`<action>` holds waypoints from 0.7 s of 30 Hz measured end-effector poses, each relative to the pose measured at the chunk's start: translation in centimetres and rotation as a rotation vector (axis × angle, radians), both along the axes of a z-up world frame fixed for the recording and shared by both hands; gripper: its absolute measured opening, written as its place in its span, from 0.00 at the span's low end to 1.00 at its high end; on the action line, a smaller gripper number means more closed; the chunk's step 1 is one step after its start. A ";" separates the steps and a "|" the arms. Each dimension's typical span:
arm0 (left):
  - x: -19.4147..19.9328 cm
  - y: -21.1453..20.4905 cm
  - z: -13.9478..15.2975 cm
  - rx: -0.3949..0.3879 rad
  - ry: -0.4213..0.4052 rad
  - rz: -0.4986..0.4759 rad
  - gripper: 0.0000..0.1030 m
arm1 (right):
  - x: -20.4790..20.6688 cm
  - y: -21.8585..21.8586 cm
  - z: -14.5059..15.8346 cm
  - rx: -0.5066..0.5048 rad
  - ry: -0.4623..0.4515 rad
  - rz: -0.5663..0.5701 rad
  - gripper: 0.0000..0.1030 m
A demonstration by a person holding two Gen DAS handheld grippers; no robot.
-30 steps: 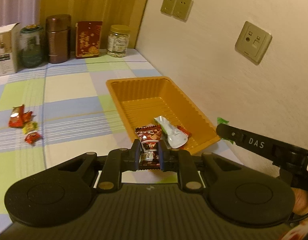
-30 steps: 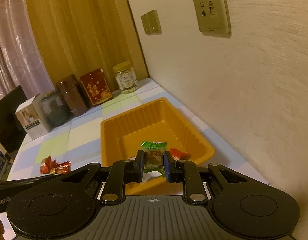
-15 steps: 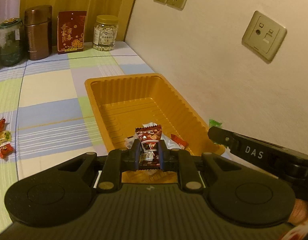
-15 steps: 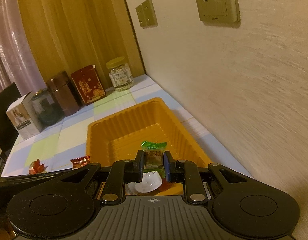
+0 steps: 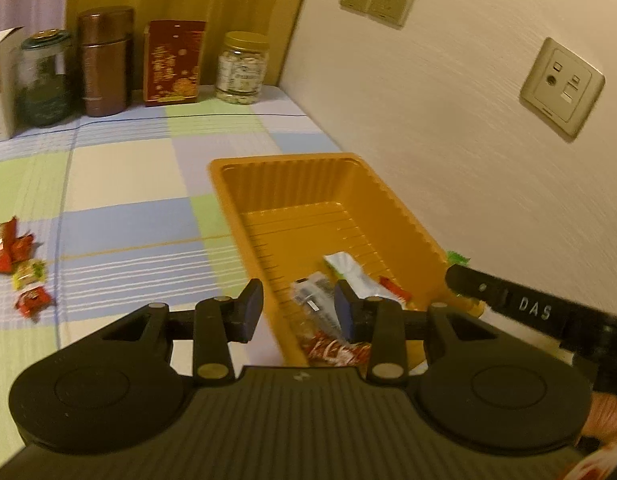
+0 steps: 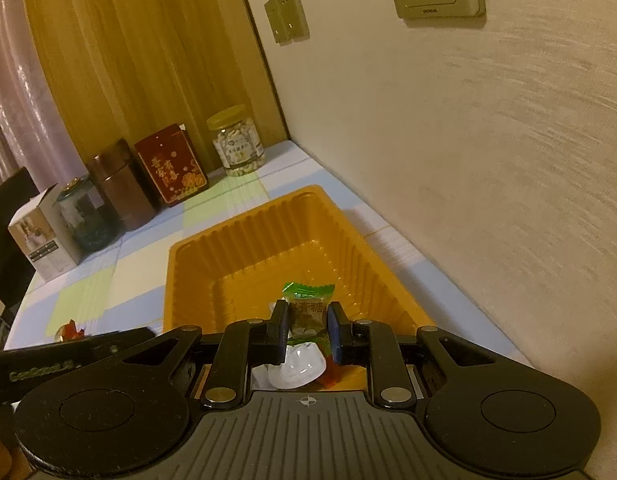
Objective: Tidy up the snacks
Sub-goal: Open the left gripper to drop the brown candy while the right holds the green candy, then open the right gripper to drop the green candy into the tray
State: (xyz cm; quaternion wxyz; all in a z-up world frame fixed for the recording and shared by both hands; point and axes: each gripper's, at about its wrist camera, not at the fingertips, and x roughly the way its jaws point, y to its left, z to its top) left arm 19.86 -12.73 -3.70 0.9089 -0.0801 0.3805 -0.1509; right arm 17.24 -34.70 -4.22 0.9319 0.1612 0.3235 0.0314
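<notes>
Left tongs opening over orange tray; right tongs gripping green candy

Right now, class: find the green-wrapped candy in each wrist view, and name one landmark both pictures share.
Left wrist view: only a green tip of the green-wrapped candy shows at right, past the orange tray, above the right tongs' black finger.
Right wrist view: low centre, clamped between the right tongs, over the tray.
Shared landmark: the yellow-lidded jar by the far wall.
</notes>
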 end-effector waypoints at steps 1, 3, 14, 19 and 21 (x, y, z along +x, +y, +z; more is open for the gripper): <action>-0.3 0.4 0.0 -0.002 0.000 0.010 0.34 | 0.0 0.1 0.1 0.002 -0.002 0.003 0.20; -0.9 1.0 0.1 -0.004 -0.004 0.021 0.34 | 0.0 0.3 0.3 0.005 -0.006 0.010 0.20; -2.5 2.3 0.7 -0.004 -0.024 0.057 0.34 | 0.3 1.1 0.9 0.001 -0.019 0.048 0.20; -2.6 2.4 0.6 -0.015 -0.021 0.061 0.34 | 0.6 1.5 1.0 -0.003 -0.023 0.052 0.20; -2.6 2.5 0.5 -0.017 -0.018 0.064 0.34 | 0.6 1.6 1.0 0.000 -0.023 0.052 0.20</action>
